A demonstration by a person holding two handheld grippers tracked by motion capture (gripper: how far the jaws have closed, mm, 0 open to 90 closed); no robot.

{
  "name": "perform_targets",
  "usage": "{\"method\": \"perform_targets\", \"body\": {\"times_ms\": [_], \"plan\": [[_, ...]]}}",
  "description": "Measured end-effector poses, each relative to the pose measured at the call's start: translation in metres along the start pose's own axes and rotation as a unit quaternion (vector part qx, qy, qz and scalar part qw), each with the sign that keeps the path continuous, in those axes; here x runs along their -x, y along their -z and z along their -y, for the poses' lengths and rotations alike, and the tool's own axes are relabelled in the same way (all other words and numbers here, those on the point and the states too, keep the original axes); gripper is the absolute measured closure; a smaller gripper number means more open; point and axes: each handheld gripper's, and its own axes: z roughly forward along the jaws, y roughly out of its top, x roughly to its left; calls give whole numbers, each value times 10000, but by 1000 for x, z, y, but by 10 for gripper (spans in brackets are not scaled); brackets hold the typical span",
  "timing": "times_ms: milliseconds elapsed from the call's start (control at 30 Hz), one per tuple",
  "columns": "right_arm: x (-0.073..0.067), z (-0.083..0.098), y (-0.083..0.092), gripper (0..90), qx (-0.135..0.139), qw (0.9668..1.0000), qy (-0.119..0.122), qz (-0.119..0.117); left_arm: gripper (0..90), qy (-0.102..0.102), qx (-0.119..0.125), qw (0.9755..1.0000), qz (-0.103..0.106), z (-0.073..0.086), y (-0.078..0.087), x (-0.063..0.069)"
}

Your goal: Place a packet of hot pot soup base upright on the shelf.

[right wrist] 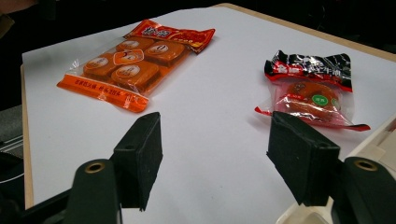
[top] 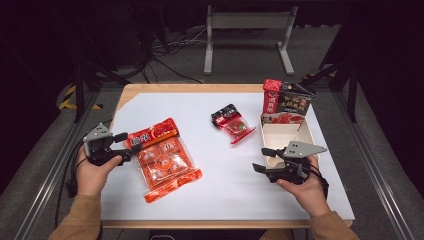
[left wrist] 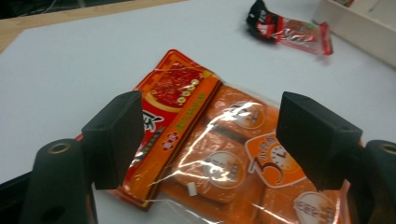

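Observation:
A large orange snack pack (top: pixel 162 160) with several cakes inside lies flat on the left of the white sheet. My left gripper (top: pixel 129 142) is open at the pack's upper left edge. In the left gripper view the pack (left wrist: pixel 210 144) lies below the wide-apart jaws of this gripper (left wrist: pixel 208 116), and the pads do not press on it. My right gripper (top: pixel 261 159) is open, low over the sheet beside the cream tray (top: pixel 306 131). Nothing lies between the jaws of the right gripper (right wrist: pixel 215 158). A small red and black packet (right wrist: pixel 313 88) lies ahead of it.
An upright red and black bag (top: pixel 287 100) stands at the far end of the cream tray. The small packet (top: pixel 232 122) rests mid-table, left of the tray. The white sheet (top: pixel 215 175) covers a wooden table, with dark floor and a metal frame beyond.

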Motion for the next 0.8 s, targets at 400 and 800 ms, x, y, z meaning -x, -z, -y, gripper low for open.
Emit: {"method": "perform_targets", "body": {"times_ms": [400,800], "plan": [[-2,-3,-1,332,19,10000,10,-4,240,308,-124,9991,-281,-3,-13,-29],[-5,-3,-4,317,8,10000,29,-84,227,803,-388,9955,-323,-2,-41,-54]]}}
